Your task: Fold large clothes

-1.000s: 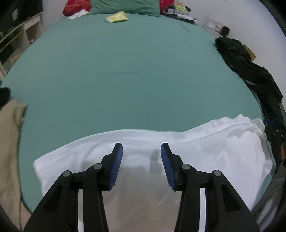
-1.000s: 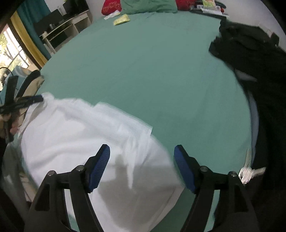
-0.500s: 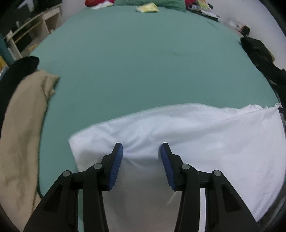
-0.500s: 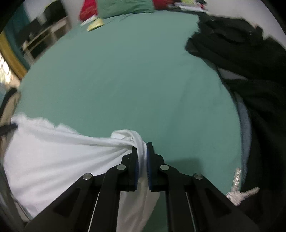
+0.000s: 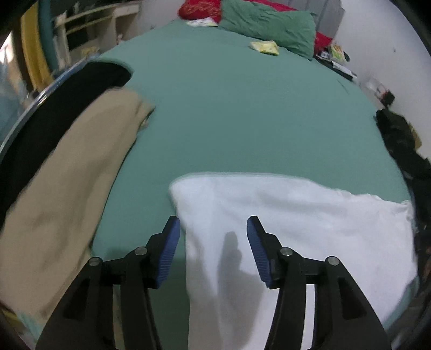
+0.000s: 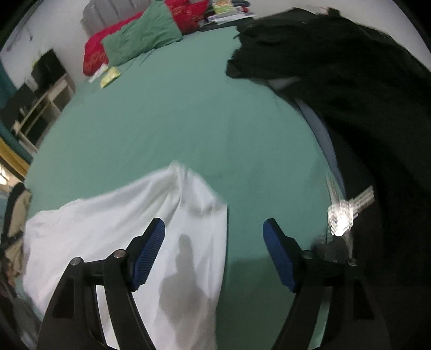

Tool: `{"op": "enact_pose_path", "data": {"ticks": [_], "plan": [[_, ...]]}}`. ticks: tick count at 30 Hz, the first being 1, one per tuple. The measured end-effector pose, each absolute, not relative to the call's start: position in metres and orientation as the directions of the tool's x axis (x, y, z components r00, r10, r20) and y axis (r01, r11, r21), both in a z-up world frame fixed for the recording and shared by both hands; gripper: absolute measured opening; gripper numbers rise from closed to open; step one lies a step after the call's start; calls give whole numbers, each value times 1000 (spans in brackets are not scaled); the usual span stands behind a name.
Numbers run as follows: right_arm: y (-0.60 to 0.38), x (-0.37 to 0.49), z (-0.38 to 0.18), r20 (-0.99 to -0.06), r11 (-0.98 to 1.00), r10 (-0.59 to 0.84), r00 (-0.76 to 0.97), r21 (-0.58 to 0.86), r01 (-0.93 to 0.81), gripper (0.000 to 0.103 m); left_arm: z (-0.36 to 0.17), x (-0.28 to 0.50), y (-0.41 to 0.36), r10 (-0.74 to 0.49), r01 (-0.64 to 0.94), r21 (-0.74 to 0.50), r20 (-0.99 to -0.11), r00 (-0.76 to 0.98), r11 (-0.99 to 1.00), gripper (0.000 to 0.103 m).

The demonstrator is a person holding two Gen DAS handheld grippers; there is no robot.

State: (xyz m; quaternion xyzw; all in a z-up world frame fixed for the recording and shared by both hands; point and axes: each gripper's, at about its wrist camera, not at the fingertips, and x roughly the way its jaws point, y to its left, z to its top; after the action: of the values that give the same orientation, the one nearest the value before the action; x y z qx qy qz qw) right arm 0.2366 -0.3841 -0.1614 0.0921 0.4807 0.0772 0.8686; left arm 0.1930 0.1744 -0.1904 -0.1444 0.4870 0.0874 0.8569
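You were working in a bedroom at home. A wide bed point(image 5: 242, 113) under a teal fitted sheet filled both views, with a green pillow point(image 5: 269, 24) and a red pillow point(image 5: 199, 9) at its head against a white wall point(image 5: 377, 40). Loose clothes lay along the edges: a tan garment point(image 5: 67, 188), a black heap point(image 6: 350, 94). Open shelving point(image 6: 43, 105) stood beside the bed.

On the green bed sheet point(image 5: 242, 113): a beige garment point(image 5: 67, 193) at left, black clothes point(image 6: 350, 94) at right, keys point(image 6: 347, 210) beside them, pillows point(image 5: 269, 24) at the head.
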Motion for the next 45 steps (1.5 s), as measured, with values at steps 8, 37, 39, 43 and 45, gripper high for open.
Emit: {"op": "enact_pose_path", "data": {"ticks": [8, 37, 39, 43, 45], "plan": [[-379, 178, -203, -829, 946, 291, 478, 324, -14, 75, -224, 126, 167, -72, -313, -223, -900, 429, 923, 58], [-385, 147, -205, -796, 893, 400, 454, 450, 2, 6, -194, 86, 149, -87, -243, -211, -895, 437, 947, 4], [-394, 143, -196, -787, 893, 391, 477, 450, 11, 6, -189, 84, 154, -82, -257, -212, -895, 438, 943, 4], [-389, 141, -196, -812, 918, 349, 467, 397, 4, 6, -203, 81, 143, -69, -237, -168, -924, 375, 957, 5], [-387, 142, -202, -832, 924, 335, 442, 382, 18, 6, -214, 76, 138, -102, -238, -186, -940, 326, 953, 5]]}}
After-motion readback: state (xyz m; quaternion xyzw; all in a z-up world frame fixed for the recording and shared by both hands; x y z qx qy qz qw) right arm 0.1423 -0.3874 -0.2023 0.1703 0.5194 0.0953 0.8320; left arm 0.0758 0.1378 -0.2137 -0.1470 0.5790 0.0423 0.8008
